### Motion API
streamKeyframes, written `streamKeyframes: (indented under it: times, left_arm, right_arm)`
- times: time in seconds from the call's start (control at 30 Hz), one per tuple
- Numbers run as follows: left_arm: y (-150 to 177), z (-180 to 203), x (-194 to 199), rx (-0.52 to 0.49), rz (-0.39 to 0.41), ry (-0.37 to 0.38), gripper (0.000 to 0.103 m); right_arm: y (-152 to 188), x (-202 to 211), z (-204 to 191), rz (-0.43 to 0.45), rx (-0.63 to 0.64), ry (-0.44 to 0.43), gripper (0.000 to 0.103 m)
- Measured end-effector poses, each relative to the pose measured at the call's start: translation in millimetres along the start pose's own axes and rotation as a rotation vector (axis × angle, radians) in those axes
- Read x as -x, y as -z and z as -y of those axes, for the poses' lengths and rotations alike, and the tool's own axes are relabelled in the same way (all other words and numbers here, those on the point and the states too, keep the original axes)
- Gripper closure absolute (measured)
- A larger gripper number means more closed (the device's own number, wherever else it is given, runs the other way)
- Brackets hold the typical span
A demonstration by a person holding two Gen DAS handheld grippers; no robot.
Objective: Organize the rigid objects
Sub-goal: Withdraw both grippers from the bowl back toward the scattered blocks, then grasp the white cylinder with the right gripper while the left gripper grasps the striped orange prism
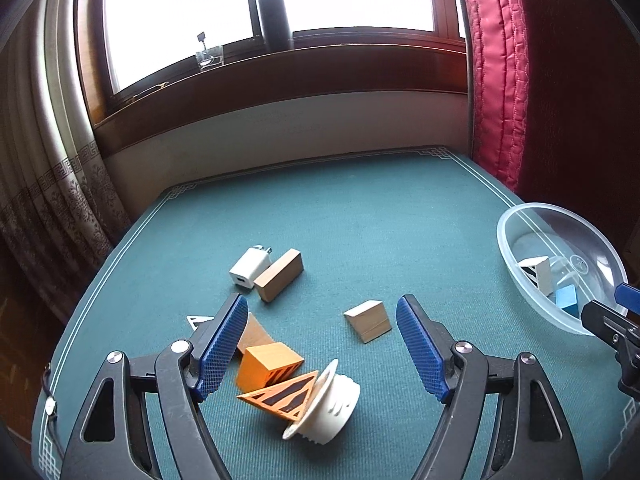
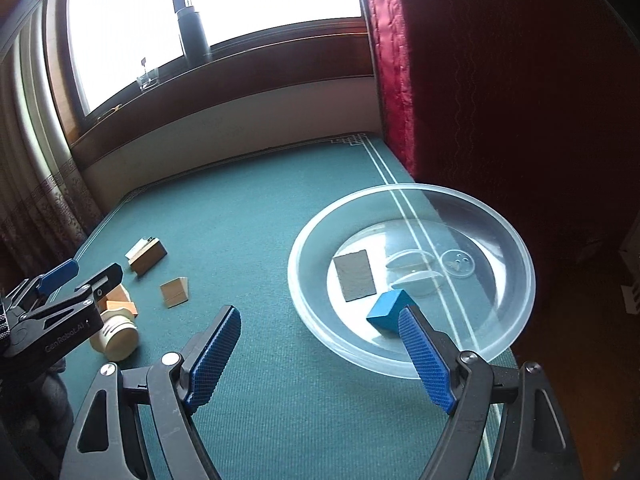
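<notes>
My left gripper (image 1: 322, 304) stands open low over the green table (image 1: 360, 220). Under its gap lie an orange block (image 1: 268, 364), an orange striped triangle (image 1: 284, 394) and a white round spool (image 1: 332, 404); the pads touch none of them. A wooden wedge (image 1: 370, 320) lies just ahead, with a wooden block (image 1: 280, 274) and a white charger (image 1: 248, 266) farther off. My right gripper (image 2: 320, 312) is open and empty at the near rim of the clear bowl (image 2: 400, 190). The bowl holds a blue block (image 2: 386, 310) and a grey wedge (image 2: 355, 276).
A red curtain (image 2: 500, 80) hangs right beside the bowl at the table's right edge. A black bottle (image 1: 274, 16) and a glass (image 1: 210, 56) stand on the window sill behind the table. A patterned curtain (image 1: 52, 184) hangs at the left.
</notes>
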State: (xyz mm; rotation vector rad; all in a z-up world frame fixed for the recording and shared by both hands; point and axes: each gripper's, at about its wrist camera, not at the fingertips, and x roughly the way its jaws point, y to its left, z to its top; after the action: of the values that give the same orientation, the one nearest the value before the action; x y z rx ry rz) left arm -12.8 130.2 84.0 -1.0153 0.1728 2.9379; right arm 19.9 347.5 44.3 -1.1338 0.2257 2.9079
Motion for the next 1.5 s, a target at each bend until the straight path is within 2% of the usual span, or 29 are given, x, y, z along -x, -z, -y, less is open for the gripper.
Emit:
streamKeyframes:
  times: [0.43, 0.67, 0.93, 1.27, 1.5]
  left_arm:
    - [14, -64, -6, 0.080, -0.015, -0.074, 0.024]
    - [23, -102, -18, 0.127, -0.051, -0.116, 0.024]
    - [27, -128, -23, 0.155, -0.060, -0.129, 0.024]
    - [30, -136, -26, 0.170, -0.068, -0.094, 0.024]
    - [32, -146, -29, 0.202, -0.079, -0.088, 0.024]
  right_arm:
    - [-1, -21, -70, -0.094, 0.144, -0.095, 0.018]
    - [4, -39, -101, -0.161, 0.180, -0.164, 0.018]
    - [15, -48, -133, -0.225, 0.203, -0.306, 0.018]
    - [29, -64, -169, -0.272, 0.354, -0.325, 0.019]
    - [30, -72, -189, -0.266, 0.456, -0.364, 0.043]
